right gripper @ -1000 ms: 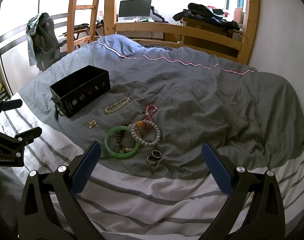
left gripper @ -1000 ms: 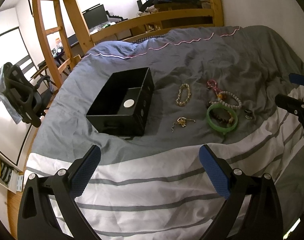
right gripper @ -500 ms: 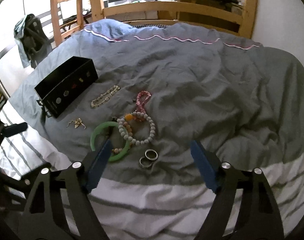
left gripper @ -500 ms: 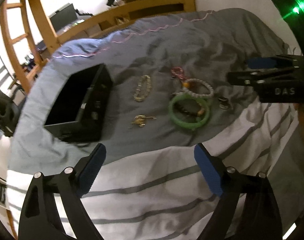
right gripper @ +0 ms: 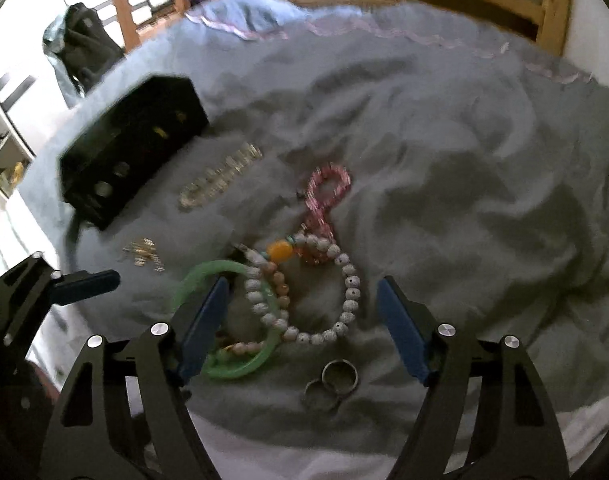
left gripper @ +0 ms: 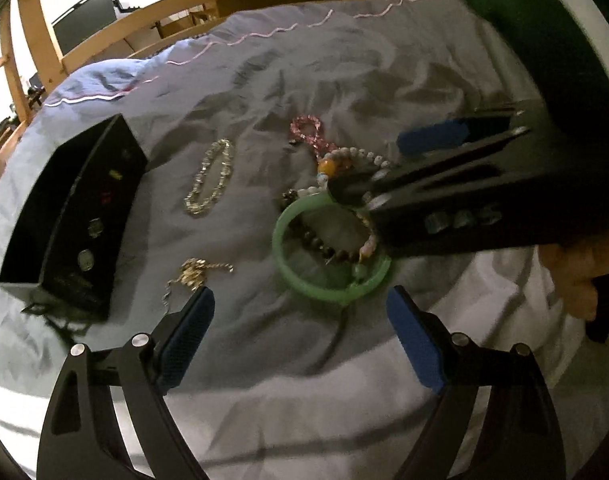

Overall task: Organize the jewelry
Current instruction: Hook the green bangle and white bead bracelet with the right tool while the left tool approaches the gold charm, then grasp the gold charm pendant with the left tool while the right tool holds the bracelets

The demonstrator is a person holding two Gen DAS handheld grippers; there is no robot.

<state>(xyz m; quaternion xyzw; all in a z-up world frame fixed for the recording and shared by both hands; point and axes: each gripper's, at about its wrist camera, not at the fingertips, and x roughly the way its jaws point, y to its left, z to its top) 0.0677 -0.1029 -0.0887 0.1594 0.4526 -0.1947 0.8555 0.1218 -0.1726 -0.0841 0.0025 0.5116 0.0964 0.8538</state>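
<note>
On the grey duvet (right gripper: 444,128) the jewelry all lies loose: green bangle (right gripper: 240,368), white bead bracelet (right gripper: 350,292), pink bracelet (right gripper: 328,192), pale chain bracelet (left gripper: 210,178), gold trinket (left gripper: 192,274) and two rings (right gripper: 336,380), with the black box (left gripper: 64,216) well apart. Right gripper (right gripper: 302,324), fingers spread, straddles the bangle and beads; left gripper (left gripper: 300,332) hovers near, equally spread, holding nothing. I judge sorting barely begun, every piece yet unboxed.

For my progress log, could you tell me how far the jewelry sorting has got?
Done: nothing, it seems; the black box shows no jewelry inside. In hand: the open right claw is over the green bangle and white bead bracelet. Left: those, the rings, chains, pink bracelet.
</note>
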